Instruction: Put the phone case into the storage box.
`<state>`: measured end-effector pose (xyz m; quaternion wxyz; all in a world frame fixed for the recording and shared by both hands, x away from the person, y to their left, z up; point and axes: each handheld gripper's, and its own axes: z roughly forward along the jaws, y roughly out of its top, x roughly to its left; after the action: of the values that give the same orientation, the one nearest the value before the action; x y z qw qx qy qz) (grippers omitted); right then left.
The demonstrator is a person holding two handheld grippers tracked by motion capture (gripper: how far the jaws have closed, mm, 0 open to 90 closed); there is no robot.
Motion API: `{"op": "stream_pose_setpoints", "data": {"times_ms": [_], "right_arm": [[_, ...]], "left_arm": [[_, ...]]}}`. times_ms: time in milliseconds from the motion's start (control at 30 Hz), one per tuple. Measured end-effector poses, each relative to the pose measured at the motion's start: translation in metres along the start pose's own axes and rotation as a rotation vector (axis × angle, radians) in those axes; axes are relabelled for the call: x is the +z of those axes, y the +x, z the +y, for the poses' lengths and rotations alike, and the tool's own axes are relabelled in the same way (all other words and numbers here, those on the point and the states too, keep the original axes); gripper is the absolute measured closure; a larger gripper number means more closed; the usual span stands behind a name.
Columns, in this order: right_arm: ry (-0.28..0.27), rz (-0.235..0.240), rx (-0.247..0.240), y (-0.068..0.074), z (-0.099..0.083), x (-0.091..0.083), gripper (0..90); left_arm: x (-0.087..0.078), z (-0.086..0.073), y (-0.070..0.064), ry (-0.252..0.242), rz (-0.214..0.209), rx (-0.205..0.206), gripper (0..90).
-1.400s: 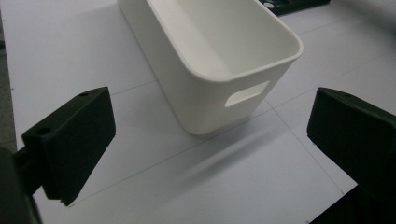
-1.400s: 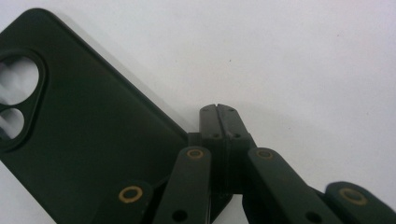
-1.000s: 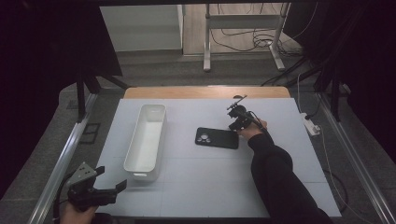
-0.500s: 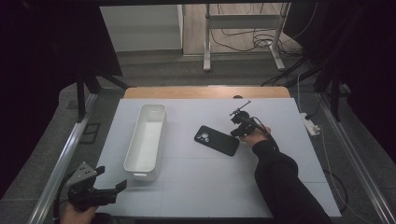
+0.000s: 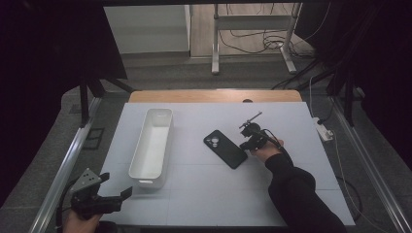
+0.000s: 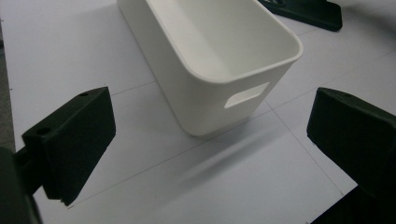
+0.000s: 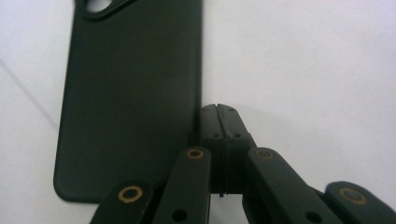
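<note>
The phone [image 5: 225, 148] lies flat, camera side up, near the middle of the white table [image 5: 204, 194], slanted, its lens end pointing up and to the left. It sits well apart from the long white bin [image 5: 151, 145] on its left. In the right gripper view the phone [image 7: 135, 93] is a dark slab with its long edge running straight up the frame, and right against that edge sits the right gripper [image 7: 218, 121], jaws pressed together with nothing between them. From above, the right gripper [image 5: 248, 138] is just beside the phone's right edge, touching it or very nearly so.

This looks like a sideways nudge, closed tips used as a pusher. To do it well, I'd keep the tips low on the table so they meet the side of the phone and don't ride over it, and press near the middle of the long edge so it slides and doesn't spin. Slow and even, since a smooth case on a smooth top could skate.

Down at the near left corner, the left gripper [image 5: 99, 194] hangs off the table edge, jaws spread wide, the end of the bin [image 6: 224, 70] with its handle slot ahead of it.
</note>
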<state>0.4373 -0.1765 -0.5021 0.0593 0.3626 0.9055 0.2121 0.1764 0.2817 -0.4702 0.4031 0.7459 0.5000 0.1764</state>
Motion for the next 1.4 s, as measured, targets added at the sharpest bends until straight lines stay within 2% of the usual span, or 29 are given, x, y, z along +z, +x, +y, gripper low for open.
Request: {"op": "stream_pose_setpoints", "data": {"times_ms": [67,167,400,567,667,733,900,1067,1167,1300,1400], "right_arm": [[0.002,0.013,-0.004,0.004,-0.002,-0.001,89.2],[0.010,0.002,-0.023,0.010,-0.004,-0.002,89.3],[0.012,0.001,-0.025,0.010,-0.004,-0.002,89.2],[-0.028,-0.017,-0.026,0.008,-0.002,-0.013,89.0],[-0.052,-0.025,-0.023,0.007,-0.001,-0.022,84.8],[-0.054,-0.026,-0.020,0.007,-0.001,-0.026,80.9],[-0.039,-0.019,-0.012,0.007,-0.001,-0.027,64.3],[-0.037,-0.038,-0.004,0.013,0.002,-0.030,39.4],[-0.031,-0.059,0.001,0.015,0.003,-0.031,31.1],[-0.031,-0.043,0.003,0.015,0.004,-0.031,27.7],[-0.038,-0.043,0.005,0.017,0.003,-0.029,16.9]], "left_arm": [[0.000,0.000,0.000,0.001,0.000,0.001,2.0],[0.000,0.000,0.000,0.001,-0.001,0.000,2.0],[0.000,0.000,0.000,0.001,-0.002,0.000,2.0],[0.000,0.000,0.000,0.001,-0.002,0.000,2.1],[0.000,0.000,0.000,0.001,-0.001,0.002,2.1],[0.000,0.000,0.000,0.001,0.000,0.003,2.2],[0.001,0.000,-0.001,0.002,0.000,0.003,2.2],[0.001,0.000,0.000,0.003,0.000,0.003,2.2],[0.001,0.000,0.000,0.003,0.000,0.003,2.2],[0.001,0.000,0.000,0.003,0.000,0.001,2.2],[0.001,0.001,0.000,0.005,0.000,0.001,2.2]]}}
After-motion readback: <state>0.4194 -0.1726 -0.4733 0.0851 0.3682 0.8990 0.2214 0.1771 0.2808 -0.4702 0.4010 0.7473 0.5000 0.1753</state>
